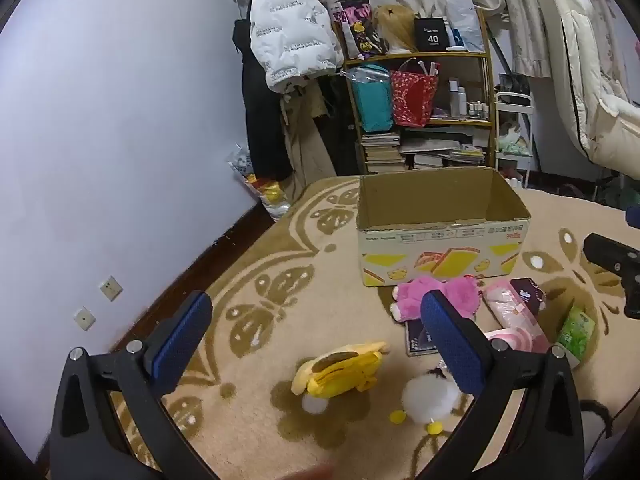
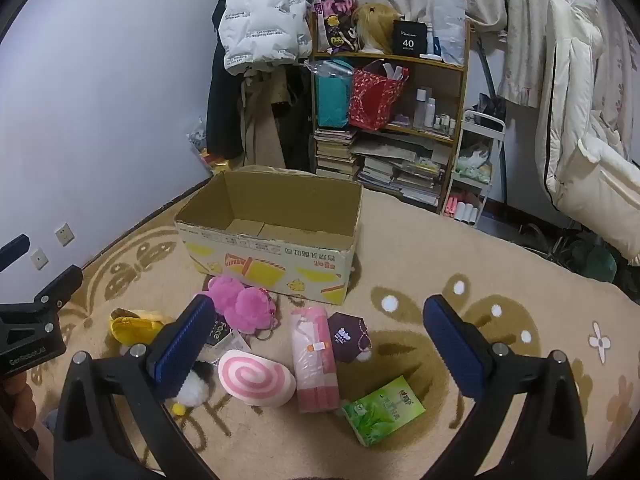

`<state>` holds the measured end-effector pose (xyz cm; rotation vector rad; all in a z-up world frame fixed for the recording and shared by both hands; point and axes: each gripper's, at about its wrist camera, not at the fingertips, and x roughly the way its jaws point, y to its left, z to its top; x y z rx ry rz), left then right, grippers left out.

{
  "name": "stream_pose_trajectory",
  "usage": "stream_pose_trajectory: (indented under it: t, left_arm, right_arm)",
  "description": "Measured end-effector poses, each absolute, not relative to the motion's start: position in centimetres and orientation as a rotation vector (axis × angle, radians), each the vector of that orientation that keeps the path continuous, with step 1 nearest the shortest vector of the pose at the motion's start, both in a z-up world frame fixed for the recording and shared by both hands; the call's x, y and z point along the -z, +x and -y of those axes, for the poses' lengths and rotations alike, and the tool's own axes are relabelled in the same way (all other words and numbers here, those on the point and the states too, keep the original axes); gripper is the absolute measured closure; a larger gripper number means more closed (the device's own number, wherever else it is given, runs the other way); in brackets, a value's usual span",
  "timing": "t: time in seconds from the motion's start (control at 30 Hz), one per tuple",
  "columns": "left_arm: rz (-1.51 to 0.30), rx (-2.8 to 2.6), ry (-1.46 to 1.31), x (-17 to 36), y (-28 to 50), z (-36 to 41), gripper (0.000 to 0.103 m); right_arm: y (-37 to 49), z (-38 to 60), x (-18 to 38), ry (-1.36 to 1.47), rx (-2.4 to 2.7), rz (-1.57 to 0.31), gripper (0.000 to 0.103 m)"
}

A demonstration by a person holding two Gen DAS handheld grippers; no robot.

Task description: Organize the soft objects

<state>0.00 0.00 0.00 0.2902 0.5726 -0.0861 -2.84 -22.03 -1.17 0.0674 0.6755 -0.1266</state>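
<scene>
An open, empty cardboard box [image 1: 440, 240] [image 2: 276, 256] stands on the patterned carpet. In front of it lie a pink plush [image 1: 436, 296] [image 2: 244, 304], a yellow plush [image 1: 340, 368] [image 2: 132, 326], a white fluffy toy [image 1: 430, 400] [image 2: 194, 390], a pink swirl cushion [image 2: 256, 378], a pink tissue pack [image 2: 314, 364] [image 1: 514, 310], a dark pouch [image 2: 350, 336] and a green tissue pack [image 2: 384, 410] [image 1: 576, 332]. My left gripper [image 1: 316, 340] is open above the yellow plush. My right gripper [image 2: 316, 344] is open above the pink tissue pack. Both are empty.
A wooden shelf [image 2: 456, 68] with bags, bottles and stacked books stands behind the box, with coats [image 1: 292, 28] hanging to its left. A white wall [image 1: 100, 120] runs along the left. White bedding [image 2: 580, 152] hangs at the right.
</scene>
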Motion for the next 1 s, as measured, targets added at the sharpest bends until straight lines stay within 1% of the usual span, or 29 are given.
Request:
stream_pose_trajectory:
  t: [0.07,0.23,0.37,1.0]
  left_arm:
    - [-0.582,0.089,0.268,0.0,0.1,0.0,0.0]
    - [-0.578,0.069,0.32,0.6,-0.8,1.2,0.0]
    - [-0.619,0.094,0.271,1.3,0.5,0.2,0.0]
    - [-0.619,0.099,0.282,0.6,0.5,0.1,0.0]
  right_arm:
    - [-2.9,21.9,1.2,0.065,0.127,-0.676,0.0]
    - [-3.0,22.0,1.1,0.051,0.123,-0.684,0.0]
    - [-2.7,21.4,1.2,0.02,0.133,-0.687,0.0]
    - [-2.7,21.3,1.5,0.011,0.133,-0.696,0.0]
